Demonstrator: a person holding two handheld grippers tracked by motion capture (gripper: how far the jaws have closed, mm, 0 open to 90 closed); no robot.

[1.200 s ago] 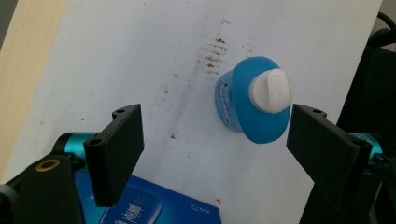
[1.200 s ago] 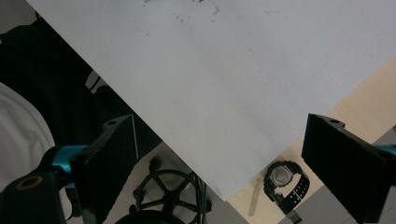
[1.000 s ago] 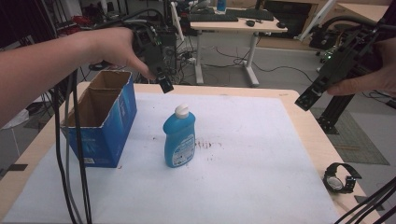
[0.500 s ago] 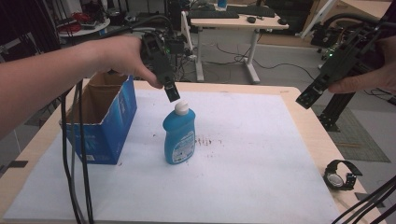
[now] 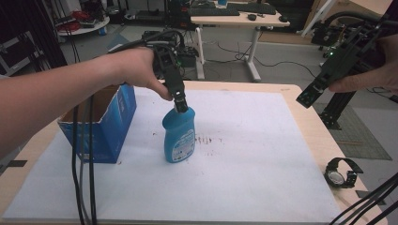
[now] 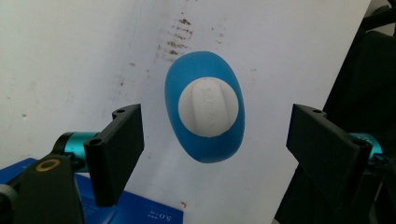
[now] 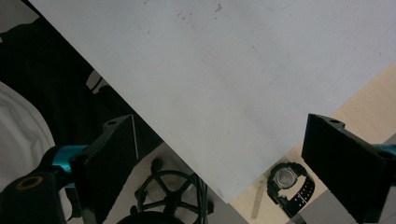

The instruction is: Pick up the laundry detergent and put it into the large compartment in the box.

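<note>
the left claw (image 5: 182, 106) had travelled from above the box toward the blue bottle (image 5: 179, 138) over the last second, and now it hung right at the bottle's white cap (image 6: 208, 107), pointing straight down. in the left gripper view its jaws stood wide apart, one to each side of the cap with clear space between jaw and plastic on both sides, so nothing was gripped yet. that shift suggested the approach was nearly finished: the claw looked lined up for a top grasp, and what remained was probably a little more descent and a squeeze (the cap or neck seemed the likely hold, though the high view could not show how low the tips sat).

the bottle stood upright on the white sheet covering the tabletop (image 5: 263, 154), a little left of centre, just beside the open blue cardboard box (image 5: 105, 126) but apart from it.

the right claw (image 5: 310, 95) hovered high over the far right edge, its jaws open and empty, much where it had been. a black wristwatch (image 5: 341, 172) lay near the right edge, well apart from the bottle. faint brown smudges (image 5: 206, 139) marked the sheet beside the bottle. nothing blocked the grasp; the box was close enough to matter only if the bottle tipped leftward.
</note>
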